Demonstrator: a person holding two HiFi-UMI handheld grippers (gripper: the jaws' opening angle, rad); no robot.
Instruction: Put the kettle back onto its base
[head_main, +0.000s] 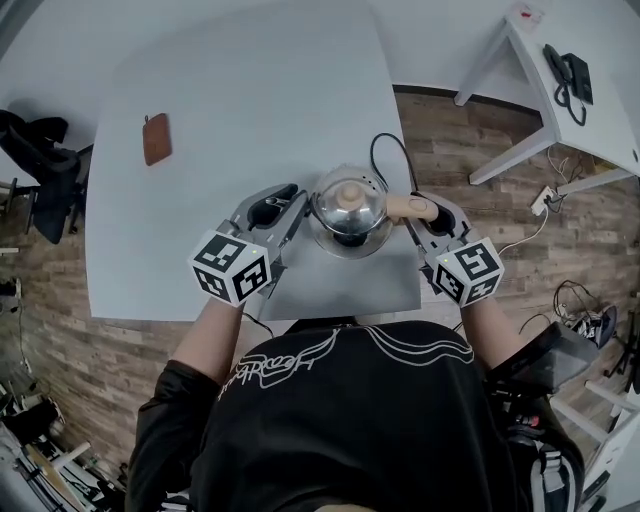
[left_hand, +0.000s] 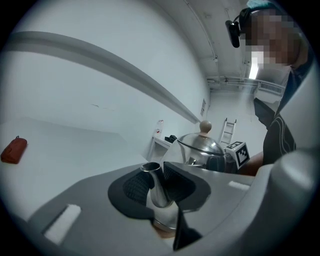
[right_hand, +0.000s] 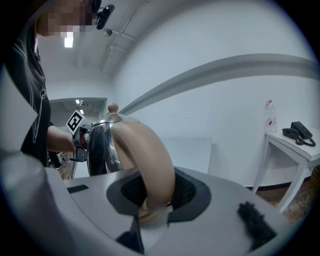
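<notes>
A shiny steel kettle (head_main: 348, 205) with a pale wooden lid knob is near the front edge of the grey table (head_main: 250, 90). My left gripper (head_main: 290, 205) is shut on its spout (left_hand: 156, 187), which stands between the dark pads. My right gripper (head_main: 420, 208) is shut on the beige curved handle (right_hand: 150, 160). The kettle body (right_hand: 100, 145) shows beyond the handle in the right gripper view. A dark shape (head_main: 350, 240) sits right under the kettle; I cannot tell whether it is the base. A black cable (head_main: 385, 150) loops out from behind the kettle.
A brown pouch (head_main: 156, 138) lies at the table's far left. A white desk (head_main: 600, 120) with a black phone (head_main: 568, 72) stands to the right, and a bottle (right_hand: 270, 116) is on it. A black chair (head_main: 40, 160) is at the left, a power strip (head_main: 545, 198) on the floor.
</notes>
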